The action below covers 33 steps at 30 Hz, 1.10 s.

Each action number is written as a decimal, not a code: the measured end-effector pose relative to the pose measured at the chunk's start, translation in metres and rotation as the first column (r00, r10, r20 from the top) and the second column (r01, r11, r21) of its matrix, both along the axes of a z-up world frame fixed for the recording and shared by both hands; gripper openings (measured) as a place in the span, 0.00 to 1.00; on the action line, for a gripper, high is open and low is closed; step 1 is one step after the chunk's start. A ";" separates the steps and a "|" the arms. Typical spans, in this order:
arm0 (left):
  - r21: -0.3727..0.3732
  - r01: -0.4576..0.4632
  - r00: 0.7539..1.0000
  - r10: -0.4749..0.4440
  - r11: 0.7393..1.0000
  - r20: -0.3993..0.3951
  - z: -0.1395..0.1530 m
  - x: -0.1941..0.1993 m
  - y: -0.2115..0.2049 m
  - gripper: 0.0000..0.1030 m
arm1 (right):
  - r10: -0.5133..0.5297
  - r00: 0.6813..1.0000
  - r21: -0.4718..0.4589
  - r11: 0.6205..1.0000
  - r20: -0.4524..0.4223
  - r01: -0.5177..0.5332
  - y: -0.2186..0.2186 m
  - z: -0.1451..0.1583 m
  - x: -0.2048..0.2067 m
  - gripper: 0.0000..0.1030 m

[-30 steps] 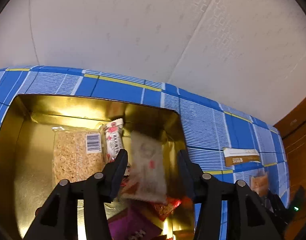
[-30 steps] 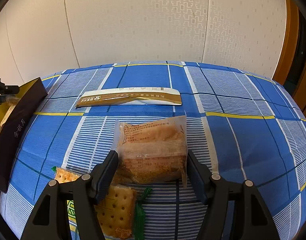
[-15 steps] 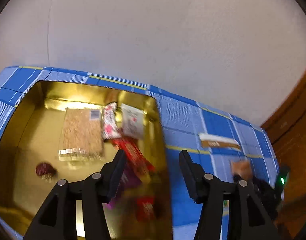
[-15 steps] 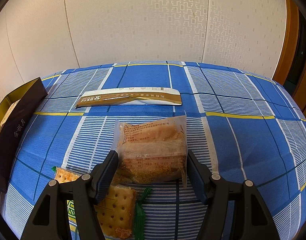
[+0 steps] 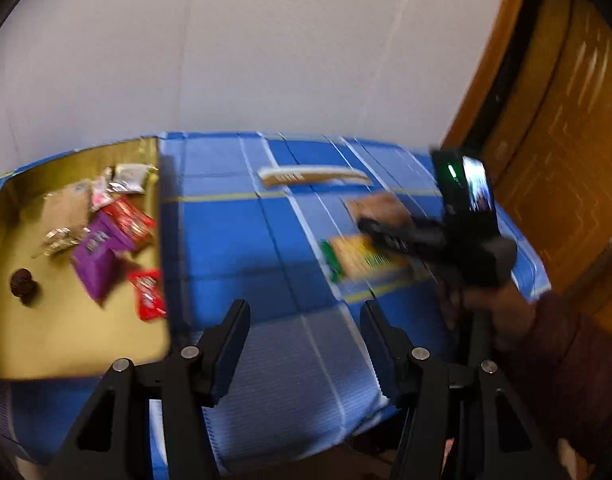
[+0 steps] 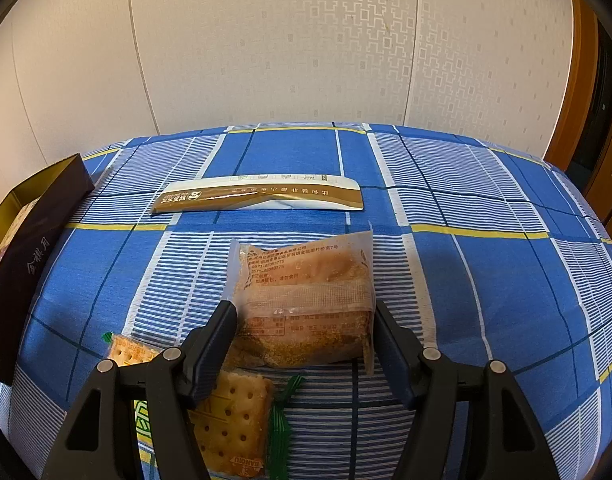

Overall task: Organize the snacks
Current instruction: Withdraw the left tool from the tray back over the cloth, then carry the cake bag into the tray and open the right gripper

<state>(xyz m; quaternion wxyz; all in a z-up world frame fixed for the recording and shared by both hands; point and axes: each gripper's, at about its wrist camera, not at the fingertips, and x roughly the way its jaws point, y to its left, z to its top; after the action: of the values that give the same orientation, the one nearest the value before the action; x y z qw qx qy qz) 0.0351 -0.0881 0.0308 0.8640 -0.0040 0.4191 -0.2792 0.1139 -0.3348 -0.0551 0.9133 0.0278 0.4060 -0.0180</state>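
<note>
**Left gripper empty over the cloth, right gripper straddling the cake pack**

Landmark: gold-lined box (image 5: 66, 344), open top, on the blue plaid tablecloth (image 5: 234, 240). Left wrist view is motion-blurred.

Left gripper (image 5: 306, 330): jaws about half apart and opening, nothing between them, only bare cloth beyond the tips. It hangs just right of the box's right wall.

Inside the box: purple packet (image 5: 96, 254) mid-floor, red packet (image 5: 148, 294) against the right wall, a second red packet (image 5: 130, 218) past the purple one, tan cracker slab (image 5: 64, 210) and a silver-white pouch (image 5: 131, 178) toward the far wall, dark round sweet (image 5: 21, 283) alone on the left part of the floor.

Right gripper (image 6: 304, 338): jaws wide, one on each side of the near end of the clear-wrapped cake pack (image 6: 306, 300), which lies flat on the cloth. Left finger (image 6: 214, 344) sits at the wrapper edge; cannot tell whether the pads press it. Pack is well right of the box.

Also right of the box, on the cloth:
- saltine cracker pack (image 6: 230, 420), green-trimmed, just beside the cake pack on the near side, partly under the left finger
- long gold-and-white sachet (image 6: 258, 198), beyond the cake pack, lying crosswise

From the left wrist view, a dark red sleeve (image 5: 566, 360) runs to the right gripper.
</note>
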 end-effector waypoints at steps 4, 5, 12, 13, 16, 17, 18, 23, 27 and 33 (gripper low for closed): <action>0.021 0.018 1.000 -0.018 1.000 -0.026 -0.015 -0.008 -0.013 0.56 | 0.000 1.000 -0.001 1.000 0.000 0.000 -0.001 0.000 0.000 0.67; 0.030 0.016 0.999 -0.015 0.999 -0.032 -0.019 -0.009 -0.015 0.56 | 0.000 1.000 -0.001 1.000 0.000 0.000 0.000 0.000 0.000 0.67; 0.073 -0.007 0.998 0.011 0.997 -0.054 -0.044 -0.017 -0.020 0.56 | 0.001 1.000 -0.003 1.000 0.000 -0.001 0.000 0.000 0.000 0.66; 0.074 -0.011 0.998 0.016 0.997 -0.057 -0.047 -0.017 -0.019 0.56 | 0.002 1.000 -0.004 1.000 0.000 -0.002 0.000 0.000 0.000 0.66; 0.081 -0.023 0.998 0.028 0.996 -0.058 -0.054 -0.021 -0.018 0.56 | 0.001 1.000 -0.016 1.000 -0.002 -0.001 0.000 -0.001 0.000 0.66; 0.084 -0.026 0.998 0.031 0.996 -0.059 -0.056 -0.021 -0.016 0.56 | 0.001 1.000 -0.020 1.000 -0.003 -0.001 0.000 -0.001 0.000 0.66; 0.080 -0.028 0.998 0.033 0.996 -0.058 -0.059 -0.022 -0.015 0.56 | 0.001 1.000 -0.023 1.000 -0.003 -0.001 0.000 -0.001 0.000 0.65; 0.037 -0.027 0.999 0.028 0.999 -0.026 -0.060 -0.029 -0.008 0.60 | -0.013 1.000 -0.020 1.000 -0.019 0.012 0.002 0.000 -0.001 0.62; -0.030 -0.027 1.000 0.027 0.999 -0.001 -0.063 -0.033 0.002 0.60 | -0.004 0.999 -0.018 1.000 -0.042 0.003 0.002 0.003 -0.002 0.60; -0.114 -0.087 0.996 0.087 0.990 -0.006 -0.064 -0.034 0.025 0.60 | 0.016 0.998 -0.054 0.998 -0.058 -0.019 0.006 0.012 -0.005 0.60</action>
<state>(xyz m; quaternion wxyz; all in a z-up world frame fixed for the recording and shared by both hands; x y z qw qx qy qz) 0.0015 -0.0636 -0.0330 0.8734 -0.0717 0.4024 -0.2648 0.1084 -0.3286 -0.0431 0.9016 -0.0013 0.4320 -0.0221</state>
